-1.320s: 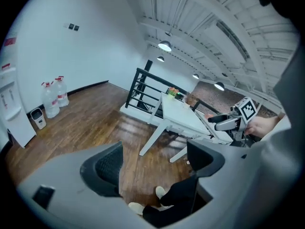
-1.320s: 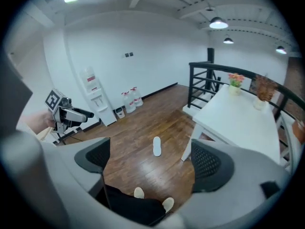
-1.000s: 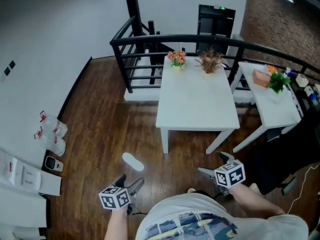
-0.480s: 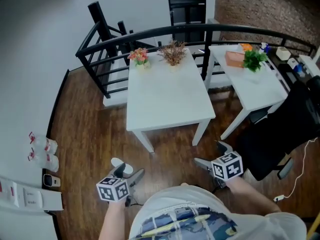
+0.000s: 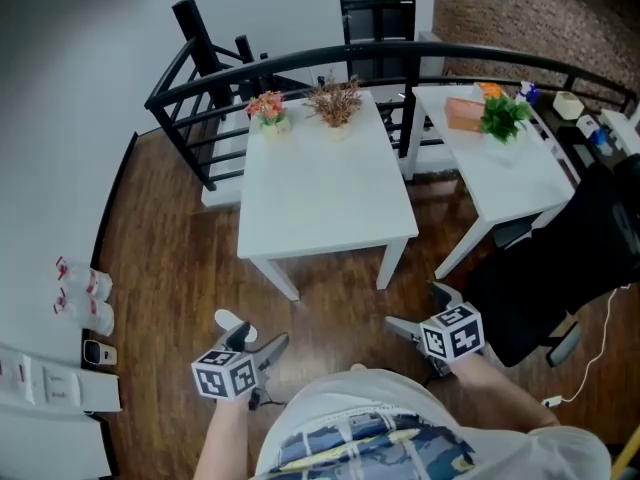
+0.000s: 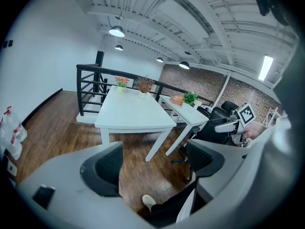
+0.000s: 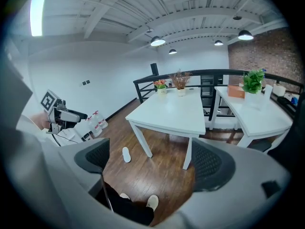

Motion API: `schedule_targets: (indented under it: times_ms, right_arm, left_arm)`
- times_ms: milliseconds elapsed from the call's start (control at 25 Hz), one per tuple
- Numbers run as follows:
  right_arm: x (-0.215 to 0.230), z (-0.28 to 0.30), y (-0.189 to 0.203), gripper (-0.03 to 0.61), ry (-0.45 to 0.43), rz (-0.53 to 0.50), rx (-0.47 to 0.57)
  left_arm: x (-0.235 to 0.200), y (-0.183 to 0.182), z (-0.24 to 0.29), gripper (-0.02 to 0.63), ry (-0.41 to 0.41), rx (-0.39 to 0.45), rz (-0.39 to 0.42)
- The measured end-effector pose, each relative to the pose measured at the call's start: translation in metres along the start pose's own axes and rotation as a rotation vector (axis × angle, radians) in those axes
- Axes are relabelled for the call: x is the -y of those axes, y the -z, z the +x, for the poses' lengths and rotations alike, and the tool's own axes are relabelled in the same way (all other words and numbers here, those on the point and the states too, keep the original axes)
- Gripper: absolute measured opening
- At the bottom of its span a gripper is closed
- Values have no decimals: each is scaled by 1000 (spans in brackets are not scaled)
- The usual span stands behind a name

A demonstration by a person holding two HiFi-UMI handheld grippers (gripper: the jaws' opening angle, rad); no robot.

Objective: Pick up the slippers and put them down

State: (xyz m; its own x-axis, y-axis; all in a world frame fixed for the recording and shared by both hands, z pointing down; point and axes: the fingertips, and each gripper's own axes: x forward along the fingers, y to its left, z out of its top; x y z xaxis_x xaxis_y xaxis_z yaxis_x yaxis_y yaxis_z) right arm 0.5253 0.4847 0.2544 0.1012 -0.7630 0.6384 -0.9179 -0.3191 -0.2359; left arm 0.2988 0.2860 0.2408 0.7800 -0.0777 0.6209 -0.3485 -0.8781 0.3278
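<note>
**Student:** How are the two arms posed?

**Instructor:** In the head view both forearms reach forward from the torso at the lower edge. The left gripper and the right gripper are held on either side of the body. Each is turned slightly inward, towards the white table ahead.

**Student:** And what is the state of the jaws?

**Instructor:** In the left gripper view the jaws of the left gripper stand wide apart. Only the wooden floor and the table show between them. In the right gripper view the right gripper is likewise spread wide and holds nothing.

**Student:** Where is the slipper?

**Instructor:** One white slipper lies flat on the floor, just ahead of the left gripper's jaw tips and near the table's front left leg. It is not between the jaws. The right gripper view shows the same slipper on the bare boards beside that leg. Pale footwear on the person's feet appears at the bottom of that view.

**Student:** What surrounds the scene?

**Instructor:** A second table stands to the right. A black railing runs behind both.
</note>
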Motion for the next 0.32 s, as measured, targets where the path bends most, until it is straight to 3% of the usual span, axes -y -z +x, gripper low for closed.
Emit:
schedule_targets:
  times_ms: [320]
  right_arm:
    - [13,-10,5,554,-46,-11,-15]
  left_arm:
    - [24,5,10,419,-20,0,-26]
